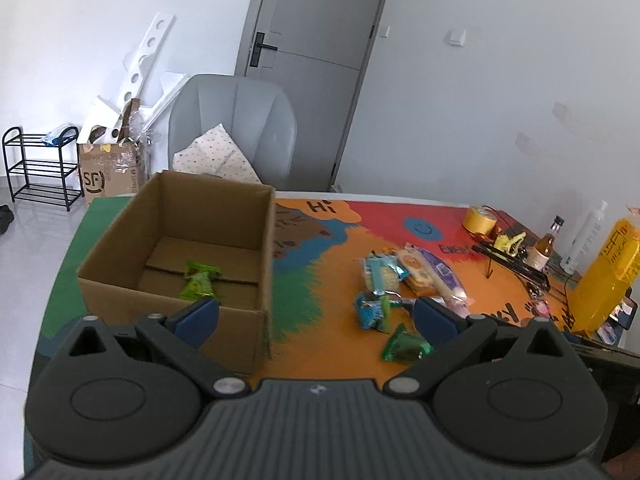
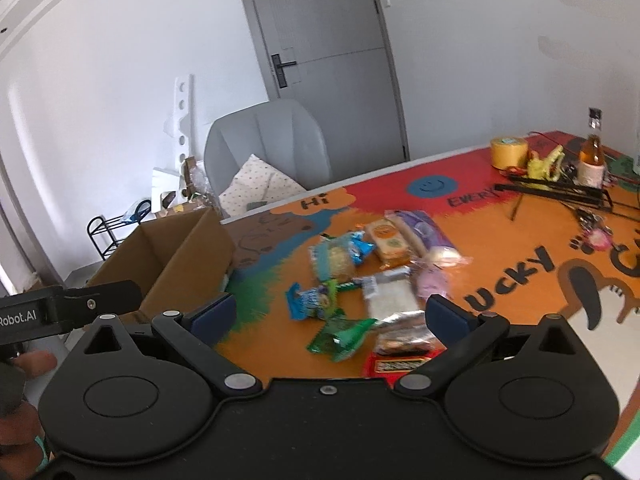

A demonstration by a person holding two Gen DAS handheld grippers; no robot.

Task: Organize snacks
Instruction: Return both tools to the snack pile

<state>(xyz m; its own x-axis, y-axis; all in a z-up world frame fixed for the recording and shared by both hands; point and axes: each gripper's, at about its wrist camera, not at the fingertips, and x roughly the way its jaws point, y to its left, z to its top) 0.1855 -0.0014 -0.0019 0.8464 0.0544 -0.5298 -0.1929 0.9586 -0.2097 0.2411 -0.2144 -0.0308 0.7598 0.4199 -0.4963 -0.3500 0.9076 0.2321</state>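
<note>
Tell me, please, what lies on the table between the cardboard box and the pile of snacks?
Nothing lies there: between the cardboard box and the pile of snacks only bare painted table shows, clearest in the left wrist view.

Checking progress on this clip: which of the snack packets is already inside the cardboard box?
Only the light green packet, lying on the floor of the cardboard box. All the other snacks, including the darker green packet, lie on the tablecloth.

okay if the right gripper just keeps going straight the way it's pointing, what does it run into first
Probably the green snack packet: it lies on the table mat between the open fingers of the right gripper, nearest in line. Depth is hard to judge; the silver packet beside it could come first.
</note>
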